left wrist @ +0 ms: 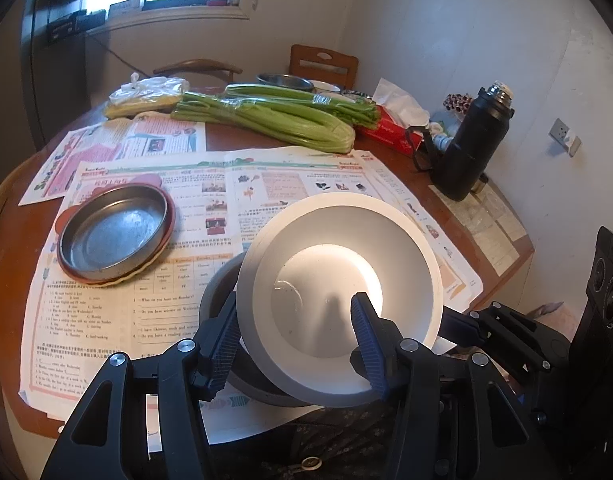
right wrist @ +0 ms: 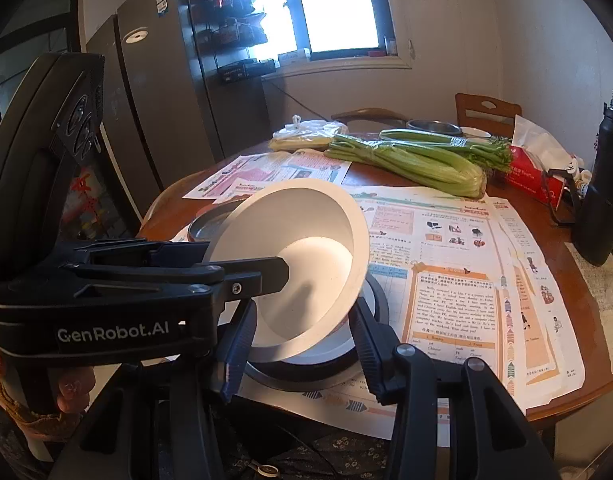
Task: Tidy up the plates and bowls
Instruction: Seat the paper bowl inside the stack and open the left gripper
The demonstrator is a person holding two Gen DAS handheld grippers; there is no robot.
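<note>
- The round wooden table point(left wrist: 266, 140) is spread with newspaper sheets point(left wrist: 166, 208), and its far side carries celery point(left wrist: 274, 114), a red tissue box point(left wrist: 390, 132) and a black thermos point(left wrist: 472, 140).
- Towards the left of the papers sits a shallow metal dish point(left wrist: 114, 232), nested in a reddish plate point(left wrist: 168, 236). This looks like one finished stack.
- At the near edge a grey bowl point(right wrist: 370, 364) rests on the paper with a pale lining inside it.
- The white bowl point(left wrist: 338, 280) is tilted above that grey bowl, mouth towards both cameras. I cannot tell whether its low edge touches.
- The left gripper point(left wrist: 294, 344) clamps the white bowl's wall at a narrow setting, one finger inside and one outside.
- The right gripper point(right wrist: 302, 344) stands wide with nothing between its fingers, straddling the near side of the two bowls.
- The step in hand seems to be nesting white into grey.
- Next, I judge, the bowl must be levelled, centred and lowered before release. The right gripper could steady the grey bowl against sliding on the paper.
</note>
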